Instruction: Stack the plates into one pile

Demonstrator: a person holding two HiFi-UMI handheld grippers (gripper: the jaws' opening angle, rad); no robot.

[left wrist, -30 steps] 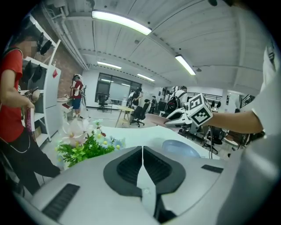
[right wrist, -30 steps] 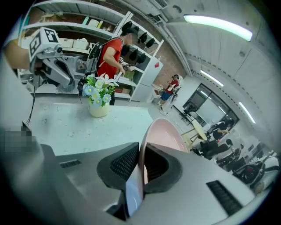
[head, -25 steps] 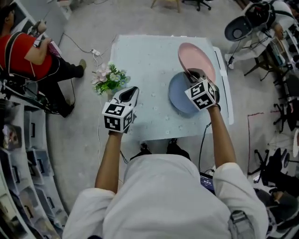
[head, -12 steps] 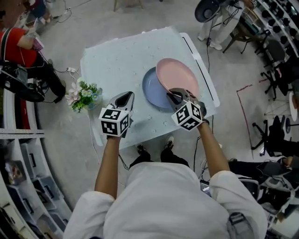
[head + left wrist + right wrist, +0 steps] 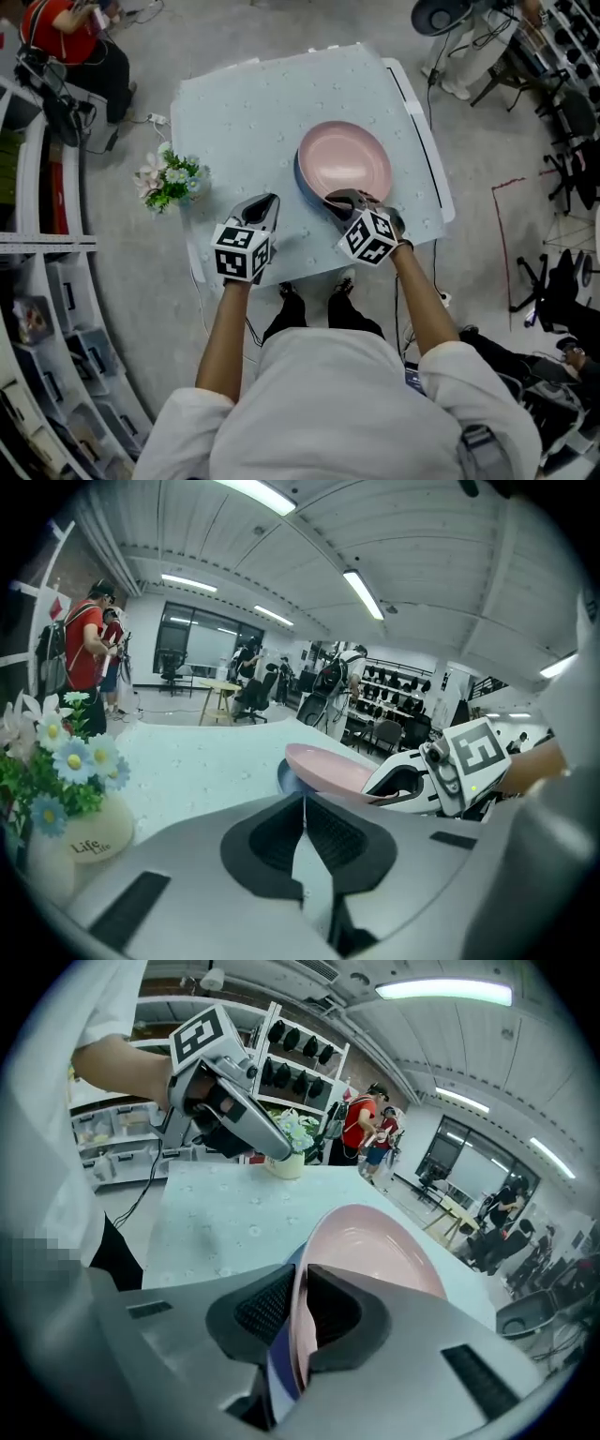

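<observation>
A pink plate (image 5: 344, 161) lies over a blue plate (image 5: 298, 178) at the near right of the table (image 5: 253, 103), covering nearly all of it. My right gripper (image 5: 342, 200) is shut on the pink plate's near rim. In the right gripper view the pink plate (image 5: 375, 1251) sits between the pads, with the blue plate (image 5: 279, 1363) just beneath. The near rim looks slightly raised in the left gripper view, pink plate (image 5: 328, 771) above blue plate (image 5: 284, 778). My left gripper (image 5: 264, 202) hovers shut and empty over the table's near part, left of the plates.
A small vase of flowers (image 5: 169, 180) stands at the table's left edge, close to my left gripper. The table's near edge runs just under both hands. A person in red (image 5: 70, 28) is at the far left, shelves line the left, office chairs (image 5: 450, 14) stand at the right.
My right gripper has brought the pink plate down and leftward from a tilted, offset position until it sits over the blue plate. My left gripper shifted in over the table's near edge.
</observation>
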